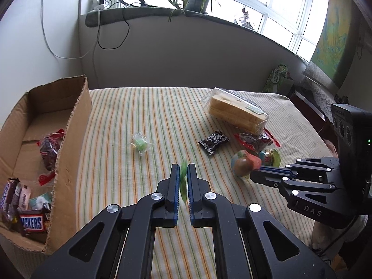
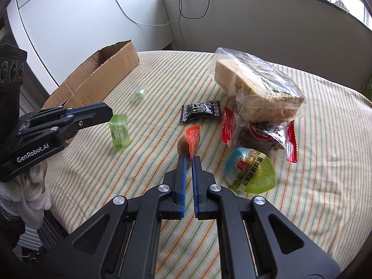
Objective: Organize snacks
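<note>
My left gripper [image 1: 183,169] is shut on a thin green snack packet [image 1: 183,181], held above the striped table; the packet also shows in the right wrist view [image 2: 119,132]. My right gripper [image 2: 189,159] is shut on the orange edge of a round egg snack pack [image 2: 189,139], which also shows in the left wrist view [image 1: 243,165]. The cardboard box [image 1: 72,139] stands at the left and holds Snickers bars [image 1: 31,223] and other snacks.
On the striped cloth [image 1: 151,116] lie a small green candy [image 1: 140,144], a black packet [image 2: 201,110], a red-ended bag of dates [image 2: 260,134], a bag of wafers [image 2: 255,86] and a green-blue egg pack [image 2: 251,171]. A windowsill lies behind.
</note>
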{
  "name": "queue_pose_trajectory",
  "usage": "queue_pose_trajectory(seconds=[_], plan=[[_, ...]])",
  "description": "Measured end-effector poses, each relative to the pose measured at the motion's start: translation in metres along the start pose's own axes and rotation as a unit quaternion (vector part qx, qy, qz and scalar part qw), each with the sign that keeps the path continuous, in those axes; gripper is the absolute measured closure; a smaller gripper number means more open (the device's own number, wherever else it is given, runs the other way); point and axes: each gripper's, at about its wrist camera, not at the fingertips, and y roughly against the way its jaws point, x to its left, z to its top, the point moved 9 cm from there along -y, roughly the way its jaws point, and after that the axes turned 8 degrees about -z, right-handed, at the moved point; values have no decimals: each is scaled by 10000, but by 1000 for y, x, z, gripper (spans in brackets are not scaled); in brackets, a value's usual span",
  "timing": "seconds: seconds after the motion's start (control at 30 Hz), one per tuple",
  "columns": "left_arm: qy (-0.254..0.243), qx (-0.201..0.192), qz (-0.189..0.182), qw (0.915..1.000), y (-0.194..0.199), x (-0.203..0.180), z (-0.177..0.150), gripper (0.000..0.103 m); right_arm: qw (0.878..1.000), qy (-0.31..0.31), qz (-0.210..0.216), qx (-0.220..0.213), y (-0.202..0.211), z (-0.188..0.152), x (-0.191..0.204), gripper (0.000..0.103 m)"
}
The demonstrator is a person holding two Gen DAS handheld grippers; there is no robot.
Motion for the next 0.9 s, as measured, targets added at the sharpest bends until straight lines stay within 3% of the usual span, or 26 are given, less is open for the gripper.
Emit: queue_pose_trajectory(seconds=[0.1,0.23,0.3,0.37,0.4,0.73,0.9], plan=[[-17,-50,33,10000,6,1,-1,98,9999,-16,-101,-124,0,4,1,100],[-12,-55,60,10000,7,5,-3,98,9997,124,153,168,-14,4,10,100],[10,-51,44,10000,4,6,-3,98,9993,301,-130,191,-20,5,10,86],[23,-51,30,10000,3,7,-3,98,9984,404,-369,127,-23,10,10,43],[29,-51,28,10000,3,7,-3,98,9982,421,-430,72,-24,13,10,40],[350,-69,22,9994,-5,20,-2,98,9976,628,-299,27,-39,32,27,40],[94,-29,154,9998,-4,13,-9,98,9963,810,-278,3,-46,38,40,40]])
